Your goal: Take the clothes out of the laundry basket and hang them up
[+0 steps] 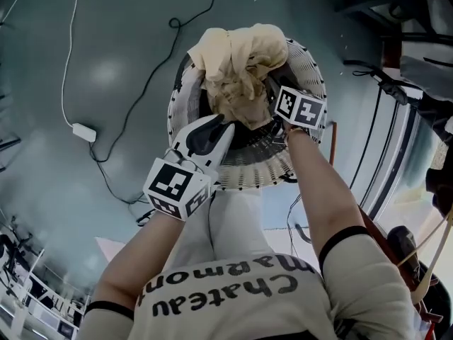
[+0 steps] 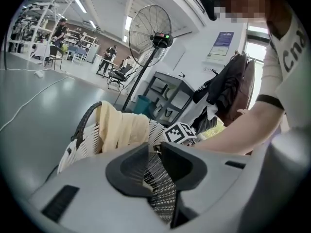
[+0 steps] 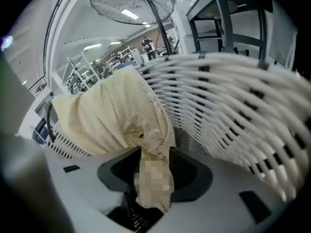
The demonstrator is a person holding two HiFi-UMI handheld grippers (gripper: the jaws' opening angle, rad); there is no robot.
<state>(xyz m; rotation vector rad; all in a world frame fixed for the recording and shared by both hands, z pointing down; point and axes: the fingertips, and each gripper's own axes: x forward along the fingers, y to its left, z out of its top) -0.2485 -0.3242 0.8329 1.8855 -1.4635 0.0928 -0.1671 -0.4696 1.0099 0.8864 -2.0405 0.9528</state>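
- Head view: the person's pale T-shirt (image 1: 233, 296) bears dark letters, upside down from here, reading "Chateau Marmont".
- A round white laundry basket (image 1: 248, 179) of slatted plastic stands on a smooth grey-green floor (image 1: 106, 69).
- A crumpled cream garment (image 1: 237, 62) of soft, creased cloth is bunched over the basket's far rim.
- The left hand-held gripper (image 1: 225, 125), white shell with black inside, points over the near rim; its cube shows black-and-white square markers.
- The right hand-held gripper (image 1: 274, 99) reaches into the basket beside the garment.
- A thin black cable (image 1: 152, 69) and a white adapter (image 1: 83, 132) lie on the floor.
- Left gripper view: the left hand-held gripper (image 2: 153, 149) has its jaws drawn together at the tips with nothing between them.
- Beyond it are the basket (image 2: 85, 142), the garment (image 2: 119, 130) over its edge, a tall wire-caged fan (image 2: 150, 33) and a blue poster (image 2: 222, 40) too small to read.
- Right gripper view: the right hand-held gripper (image 3: 150, 154) pinches a fold of the garment (image 3: 112, 110), which hangs up out of the jaws against the basket's curved white slats (image 3: 233, 106).
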